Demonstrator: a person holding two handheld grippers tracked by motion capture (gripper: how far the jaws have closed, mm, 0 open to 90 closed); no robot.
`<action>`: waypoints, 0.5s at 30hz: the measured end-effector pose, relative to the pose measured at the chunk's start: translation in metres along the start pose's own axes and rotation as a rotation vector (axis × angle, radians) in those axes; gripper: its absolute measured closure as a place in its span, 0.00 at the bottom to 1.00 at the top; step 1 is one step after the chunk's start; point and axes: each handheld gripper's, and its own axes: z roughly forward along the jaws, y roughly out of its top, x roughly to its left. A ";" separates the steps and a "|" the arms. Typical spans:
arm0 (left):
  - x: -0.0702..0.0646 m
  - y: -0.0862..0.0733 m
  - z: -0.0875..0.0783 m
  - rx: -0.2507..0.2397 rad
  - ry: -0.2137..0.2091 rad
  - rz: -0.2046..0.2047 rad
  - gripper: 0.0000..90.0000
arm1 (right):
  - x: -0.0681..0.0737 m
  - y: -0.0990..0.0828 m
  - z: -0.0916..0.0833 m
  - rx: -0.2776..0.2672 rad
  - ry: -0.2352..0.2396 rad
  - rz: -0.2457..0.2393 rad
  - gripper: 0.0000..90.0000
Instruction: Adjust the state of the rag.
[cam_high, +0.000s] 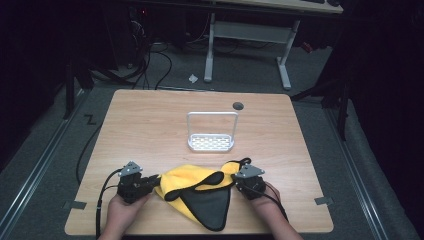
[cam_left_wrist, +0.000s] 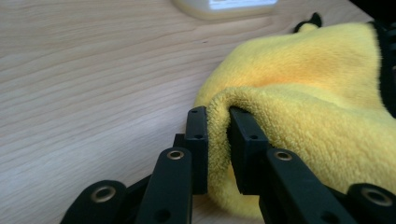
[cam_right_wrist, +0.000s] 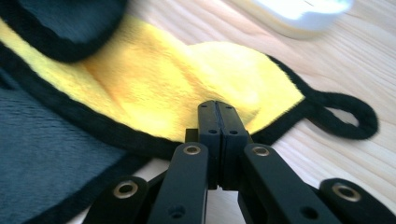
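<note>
**Two grippers at a yellow and black cloth on a wooden table**

At the near edge of the table (cam_high: 150, 115), which has a pale wood grain surface with fine lines, a person's two hands each hold a black gripper. The left gripper (cam_left_wrist: 217, 140) is made of flat, matte black bars joined by brass-coloured rivets. Its jaws are clenched on a rounded fold at the left edge of the cloth (cam_high: 197, 192), and the plush yellow pile bulges between the two pads. The right gripper (cam_right_wrist: 218, 130) has the same shape; its jaws are pressed fully together, with no gap, and nothing is seen between them. Their tips stand just over the black border of the cloth, near a corner.

The cloth lies flat and a little crumpled at the near middle of the table, between the two grippers. It is soft and fluffy, like microfibre, bright yellow on one face and dark grey or black on the other. A folded-over part shows the dark face as a triangle that points toward the person. A black sewn trim runs along the edges and ends in a small hanging loop (cam_right_wrist: 343, 114) at the right corner.

Farther away, near the table's centre, stands a white plastic rack (cam_high: 211, 141) with a perforated base and a thin, squared handle. Behind it there is a small dark round cap (cam_high: 238, 106) in the tabletop.
</note>
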 end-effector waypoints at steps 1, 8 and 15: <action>0.002 -0.001 0.000 0.009 0.011 -0.006 0.86 | -0.004 -0.001 -0.001 0.003 -0.014 0.008 1.00; 0.002 0.002 -0.013 -0.023 0.040 -0.009 0.71 | -0.019 -0.007 -0.002 0.001 -0.050 0.036 1.00; -0.028 0.013 -0.025 -0.121 0.003 0.072 0.65 | -0.015 -0.002 -0.018 -0.070 -0.014 0.052 0.95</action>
